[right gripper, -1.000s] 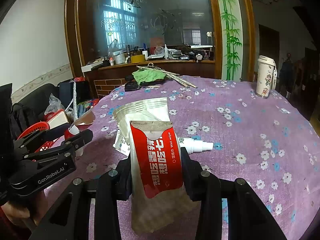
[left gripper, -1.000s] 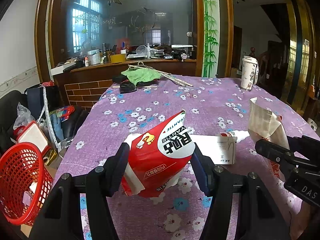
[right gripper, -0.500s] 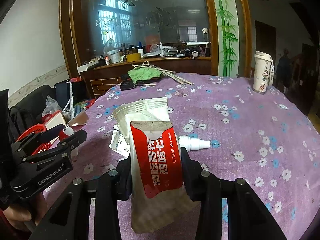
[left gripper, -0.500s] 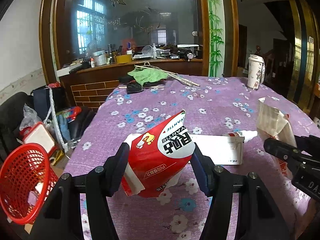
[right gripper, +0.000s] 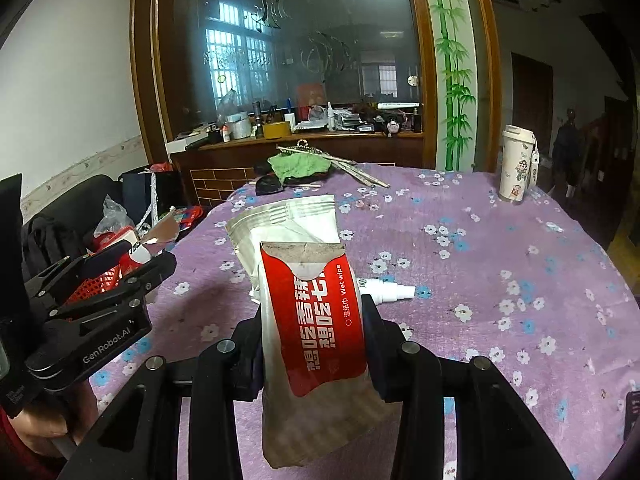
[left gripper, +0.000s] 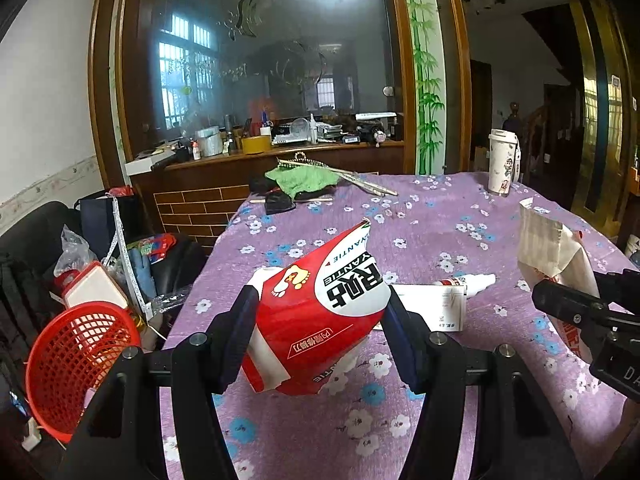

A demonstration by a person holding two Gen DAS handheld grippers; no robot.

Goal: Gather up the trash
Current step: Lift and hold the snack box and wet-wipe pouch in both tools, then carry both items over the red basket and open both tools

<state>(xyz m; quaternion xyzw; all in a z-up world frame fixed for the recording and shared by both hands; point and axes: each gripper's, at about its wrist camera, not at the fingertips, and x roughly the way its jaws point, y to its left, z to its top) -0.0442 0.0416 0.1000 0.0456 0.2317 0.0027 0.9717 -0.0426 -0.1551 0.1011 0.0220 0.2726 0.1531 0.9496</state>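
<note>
My left gripper (left gripper: pixel 320 320) is shut on a red and white pouch (left gripper: pixel 316 316) and holds it above the purple flowered tablecloth (left gripper: pixel 420 232). My right gripper (right gripper: pixel 314 332) is shut on a wet wipe packet (right gripper: pixel 308 300), white with a red label, also held above the table. The packet and right gripper show at the right of the left wrist view (left gripper: pixel 552 256). The left gripper shows at the left of the right wrist view (right gripper: pixel 104 292). A red mesh basket (left gripper: pixel 76 364) stands on the floor left of the table.
A white box (left gripper: pixel 436 306) and a small white spray bottle (left gripper: pixel 468 280) lie on the table. A white cup (left gripper: pixel 502 166) stands far right. Green cloth (left gripper: pixel 304 178), sticks and a dark object lie at the far edge. Bags and clutter sit beside the basket.
Both grippers keep their hold. The view has shifted slightly, as if both hands rose and drew back a little; the basket sits lower in the left wrist view.
</note>
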